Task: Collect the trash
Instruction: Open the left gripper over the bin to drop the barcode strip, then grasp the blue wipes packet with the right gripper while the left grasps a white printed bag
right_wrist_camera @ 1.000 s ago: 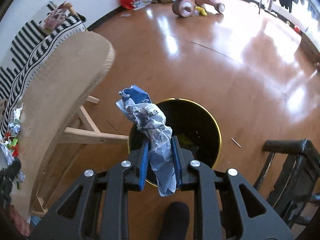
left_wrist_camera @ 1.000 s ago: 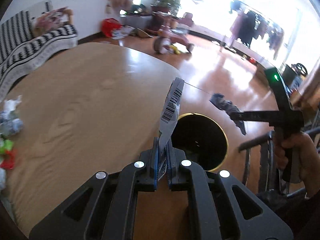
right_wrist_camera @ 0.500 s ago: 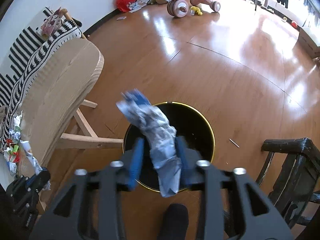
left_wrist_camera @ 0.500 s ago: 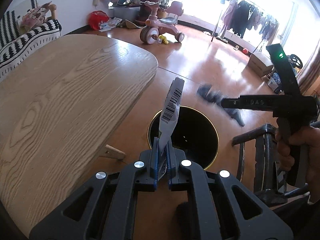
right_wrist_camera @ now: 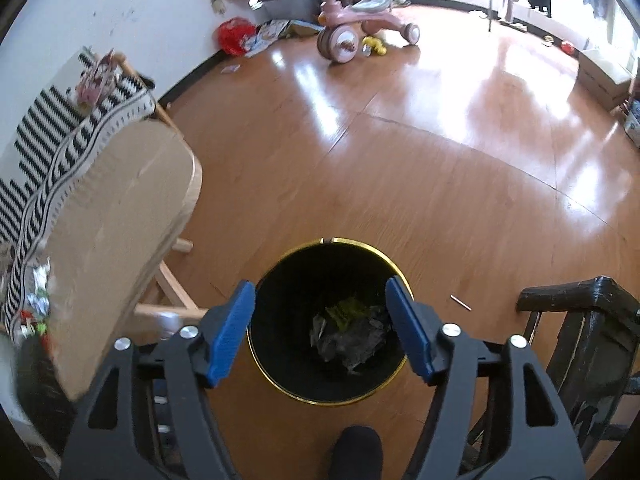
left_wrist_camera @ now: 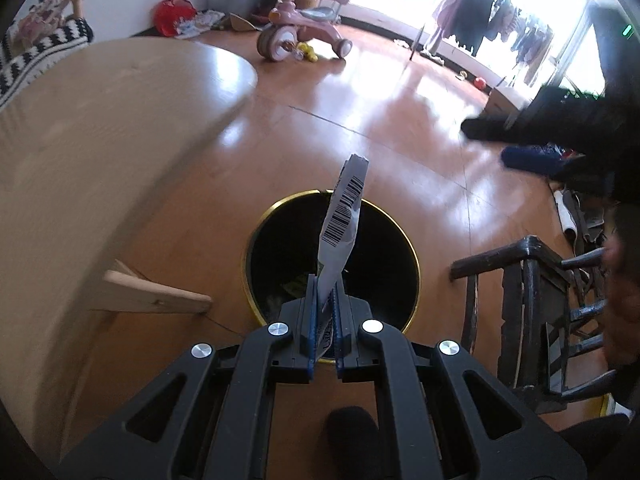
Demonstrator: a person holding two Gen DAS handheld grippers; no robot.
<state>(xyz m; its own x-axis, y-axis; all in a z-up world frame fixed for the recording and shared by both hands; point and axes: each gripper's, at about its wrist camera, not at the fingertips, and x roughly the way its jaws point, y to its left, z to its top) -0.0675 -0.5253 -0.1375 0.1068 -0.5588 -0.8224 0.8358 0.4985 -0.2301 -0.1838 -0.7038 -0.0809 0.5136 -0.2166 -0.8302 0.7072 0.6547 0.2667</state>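
A: Black, gold-rimmed round bin [right_wrist_camera: 326,320] on the wooden floor holds crumpled trash. The right gripper [right_wrist_camera: 322,326] above it has just been opening its jaws, nothing between them.

B: And the left gripper [left_wrist_camera: 323,320]?

A: Clamped on a flat white barcoded wrapper [left_wrist_camera: 340,224] over the bin; releasing it seems next.

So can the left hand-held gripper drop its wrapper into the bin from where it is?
Probably yes: the left hand-held gripper holds the wrapper above the bin, whose mouth looks unobstructed.
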